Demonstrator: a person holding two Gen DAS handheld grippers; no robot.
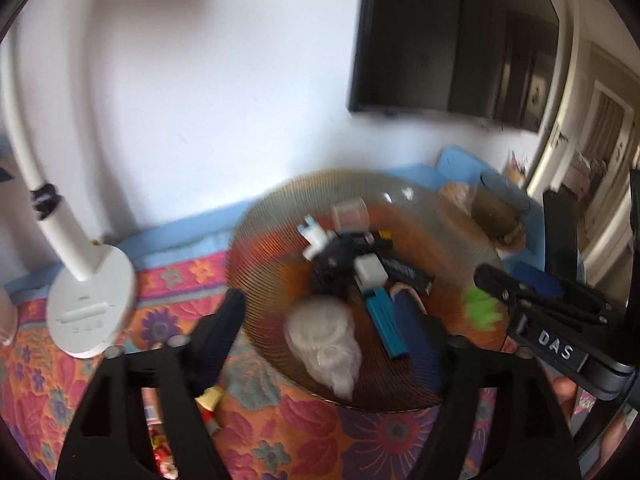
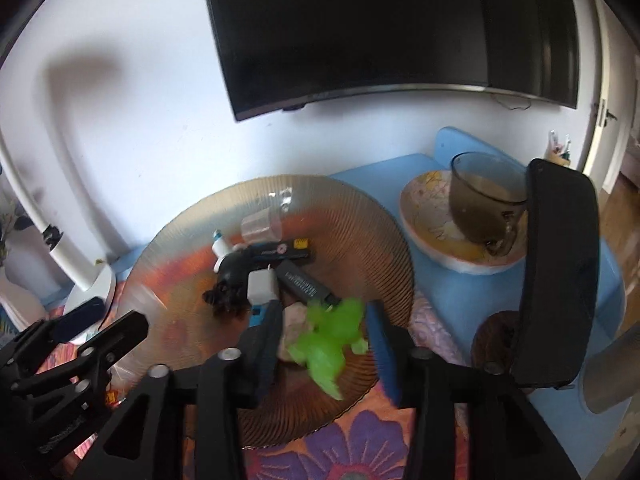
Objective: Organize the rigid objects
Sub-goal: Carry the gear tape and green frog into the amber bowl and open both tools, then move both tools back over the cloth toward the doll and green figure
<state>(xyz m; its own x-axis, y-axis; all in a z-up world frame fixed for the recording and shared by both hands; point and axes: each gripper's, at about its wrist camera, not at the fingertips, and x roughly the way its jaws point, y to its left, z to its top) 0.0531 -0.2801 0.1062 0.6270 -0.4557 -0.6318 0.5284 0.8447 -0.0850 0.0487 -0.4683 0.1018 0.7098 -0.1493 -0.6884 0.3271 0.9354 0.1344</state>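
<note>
The right gripper (image 2: 324, 344) is closed about a green toy (image 2: 330, 344), its fingers on either flank, over the near edge of the plate (image 2: 168, 248). The toy is blurred; whether it hangs free or touches the plate cannot be told. The left gripper (image 1: 332, 332) stands wide, empty, its fingers astride a white figure (image 1: 326, 344) lying at the plate's near-left rim.

The plate, ribbed amber glass, sits on a flowered cloth (image 1: 280, 432) toward the wall. At its middle lie a white charger (image 2: 261, 285), a black tangle (image 2: 232, 280), dark flat bars (image 2: 306, 286), a blue piece (image 1: 386, 322) and a clear little cup (image 2: 262, 227) on its side. Beyond the right rim stand a bowl (image 2: 424, 220) with a smoked-glass mug (image 2: 486, 208) in it. A lamp base (image 1: 90, 308) sits off the left rim.

The toy looks like light, stiff moulded plastic with thin limbs: likely best taken across the body, where the fingers now sit, since the smooth surface may twist in the grip. The white figure seems light too, lumpy, probably brittle at its fine parts; its broad middle suits a grasp. The plate and mug are fragile, so set-downs want care.
</note>
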